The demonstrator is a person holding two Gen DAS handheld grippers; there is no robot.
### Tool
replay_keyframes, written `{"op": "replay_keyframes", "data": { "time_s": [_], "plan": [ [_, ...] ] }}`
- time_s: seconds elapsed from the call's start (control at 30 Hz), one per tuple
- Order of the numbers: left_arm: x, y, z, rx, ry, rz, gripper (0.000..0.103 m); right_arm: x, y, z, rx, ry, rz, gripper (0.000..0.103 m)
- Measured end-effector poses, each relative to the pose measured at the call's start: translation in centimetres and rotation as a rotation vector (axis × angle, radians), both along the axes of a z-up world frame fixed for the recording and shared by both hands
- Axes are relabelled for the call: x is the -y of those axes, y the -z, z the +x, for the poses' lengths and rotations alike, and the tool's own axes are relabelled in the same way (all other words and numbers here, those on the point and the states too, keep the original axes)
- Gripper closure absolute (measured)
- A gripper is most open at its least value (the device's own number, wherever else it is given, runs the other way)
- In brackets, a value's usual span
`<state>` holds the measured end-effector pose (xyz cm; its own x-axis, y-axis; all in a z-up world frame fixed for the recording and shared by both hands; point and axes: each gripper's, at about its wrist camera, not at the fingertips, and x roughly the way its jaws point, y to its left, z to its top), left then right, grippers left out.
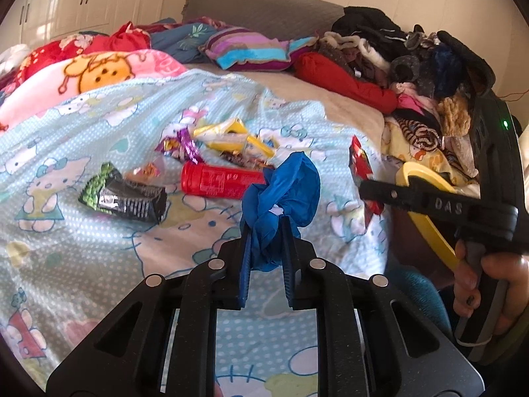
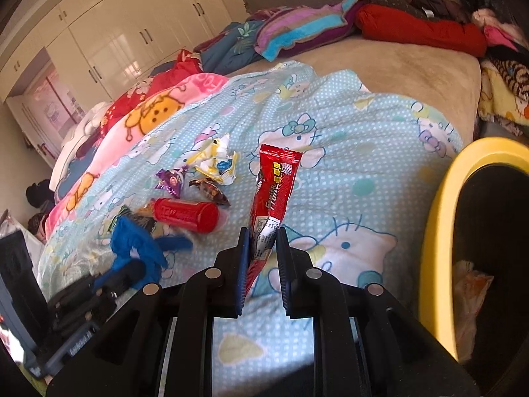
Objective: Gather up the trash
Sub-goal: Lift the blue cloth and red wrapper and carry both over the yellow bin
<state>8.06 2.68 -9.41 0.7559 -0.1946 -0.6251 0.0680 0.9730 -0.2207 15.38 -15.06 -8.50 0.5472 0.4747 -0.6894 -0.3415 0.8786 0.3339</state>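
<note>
My left gripper (image 1: 266,228) is shut on a crumpled blue glove (image 1: 281,195), lifted a little off the light-blue cartoon bedspread (image 1: 99,248). My right gripper (image 2: 263,241) is shut on a red snack wrapper (image 2: 274,192) that stands upright between the pads; the left wrist view shows that wrapper (image 1: 360,162) at the right. On the bedspread lie a red tube (image 1: 218,182), a black and green wrapper (image 1: 122,195), a purple wrapper (image 1: 182,145) and yellow-white wrappers (image 1: 231,135). A yellow-rimmed bin (image 2: 463,198) with a dark inside stands at the right.
Folded blankets and pillows (image 1: 251,49) line the far side of the bed, with a heap of clothes (image 1: 413,66) at the right. White wardrobes (image 2: 132,43) stand behind. A hand (image 1: 479,284) holds the right gripper's handle. A crumpled bag (image 2: 469,284) lies in the bin.
</note>
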Motion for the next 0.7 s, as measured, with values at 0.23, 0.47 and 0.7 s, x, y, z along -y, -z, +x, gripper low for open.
{"op": "replay_keyframes", "data": {
  "time_s": [0.23,0.47,0.7],
  "plan": [
    [1.1,-1.8,-0.3,0.04,0.016,0.004,0.092,1.7,-2.5,-1.1,0.054,-0.008,-0.015,0.087],
    [2.3,-3.0,-0.8,0.07,0.037,0.015,0.092,2.9,-4.5,-2.3,0.1,-0.012,-0.024,0.087],
    [4.1,-4.1,-1.3,0.099,0.078,0.038,0.093,4.1,-6.0,-3.0,0.115,-0.013,-0.044,0.087]
  ]
}}
